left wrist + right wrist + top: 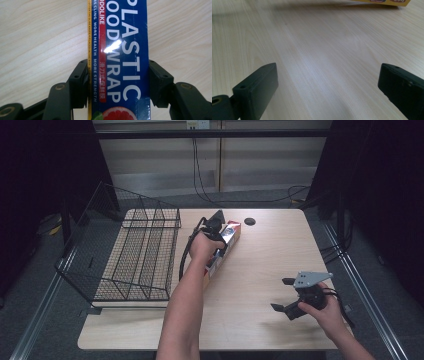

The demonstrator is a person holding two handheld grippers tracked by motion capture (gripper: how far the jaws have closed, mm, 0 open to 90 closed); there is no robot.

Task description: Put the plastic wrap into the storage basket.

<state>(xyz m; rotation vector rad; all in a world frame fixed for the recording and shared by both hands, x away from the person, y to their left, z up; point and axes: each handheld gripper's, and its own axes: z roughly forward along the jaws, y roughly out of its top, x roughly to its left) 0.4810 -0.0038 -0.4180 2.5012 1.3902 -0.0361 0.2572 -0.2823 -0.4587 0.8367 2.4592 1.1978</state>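
Observation:
A long blue box of plastic food wrap [125, 50] lies lengthwise over the wooden table [270, 250], left of its middle, with one end [231, 232] pointing to the far edge. My left gripper [118, 75] comes down on it from above and its pads press both long sides, so it is shut on the box; in the high view this gripper [220, 240] sits at the box's far half. My right gripper [279, 294] rests low at the near right with jaws wide open and nothing between them [327, 82]. A yellow edge of the box [387, 2] shows far off.
A black wire basket [140, 255] stands on the table's left part, close beside the box. A small dark round spot [250, 221] marks the far edge of the table. Cables run on the floor behind.

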